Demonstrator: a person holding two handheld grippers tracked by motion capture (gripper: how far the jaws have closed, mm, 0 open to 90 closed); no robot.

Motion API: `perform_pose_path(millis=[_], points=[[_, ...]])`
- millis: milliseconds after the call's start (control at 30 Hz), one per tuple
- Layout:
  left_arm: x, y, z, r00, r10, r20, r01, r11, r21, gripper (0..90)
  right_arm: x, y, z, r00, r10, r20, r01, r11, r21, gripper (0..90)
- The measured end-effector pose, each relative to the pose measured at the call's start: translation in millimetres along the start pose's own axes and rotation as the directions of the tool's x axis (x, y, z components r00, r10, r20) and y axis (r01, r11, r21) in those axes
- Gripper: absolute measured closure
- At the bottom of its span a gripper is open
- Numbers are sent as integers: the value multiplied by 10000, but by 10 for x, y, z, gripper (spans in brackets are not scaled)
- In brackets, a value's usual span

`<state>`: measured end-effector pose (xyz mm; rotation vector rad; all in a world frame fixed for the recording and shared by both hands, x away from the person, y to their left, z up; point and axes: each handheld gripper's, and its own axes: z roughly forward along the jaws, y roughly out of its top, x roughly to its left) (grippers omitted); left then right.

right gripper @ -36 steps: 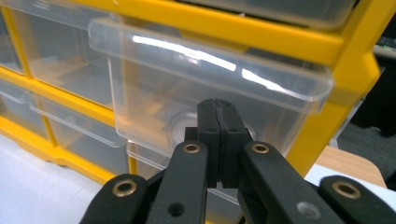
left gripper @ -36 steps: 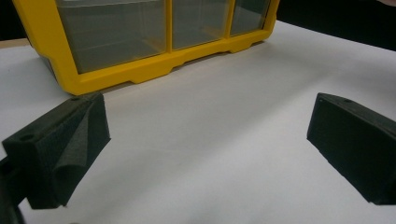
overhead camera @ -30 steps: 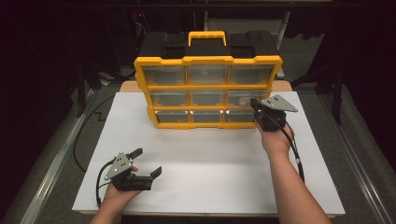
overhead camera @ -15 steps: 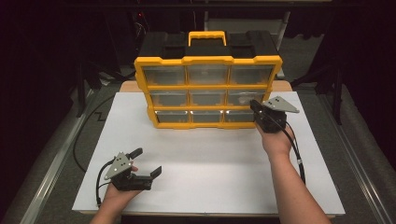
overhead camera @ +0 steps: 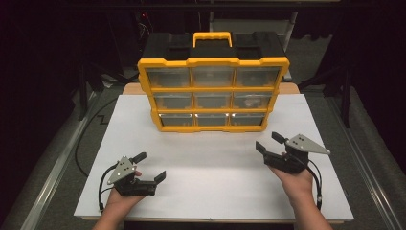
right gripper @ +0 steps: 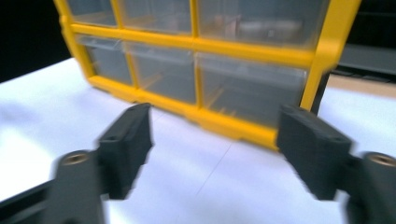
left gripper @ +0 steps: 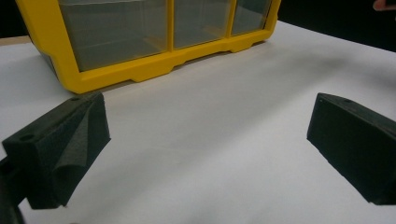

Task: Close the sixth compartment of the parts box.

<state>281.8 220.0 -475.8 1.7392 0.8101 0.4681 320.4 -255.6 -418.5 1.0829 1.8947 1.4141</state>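
Dark surroundings frame a white table (overhead camera: 210,191) that carries a yellow drawer organiser (overhead camera: 213,93) at its far middle, upright, its clear drawer fronts turned toward the person so both hands can reach them. All nine drawers look shut flush with the frame. The right hand-held gripper (overhead camera: 271,142) sits near the table's right edge, well apart from the organiser; its jaws have just been opening and stand released with nothing between them, likely ready for another approach. The left hand-held gripper (overhead camera: 150,166) rests low near the front left, jaws spread wide and empty, apparently parked out of the way.
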Motion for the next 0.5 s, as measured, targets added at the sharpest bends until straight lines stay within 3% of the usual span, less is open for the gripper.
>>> perform_pose_path(millis=[100,200,500], points=[[8,0,-8,10000,-3,-34,3,10000,0,4,-6,-148,-119,9995,298,-48,-298,9996,17,117],[22,-1,-18,10000,-59,-61,59,10000,-14,4,12,-270,-233,9995,262,154,-261,9996,-80,1],[50,-1,-40,9994,-218,-272,218,9998,-14,4,34,-468,-388,9967,-226,783,232,9997,-68,0]])
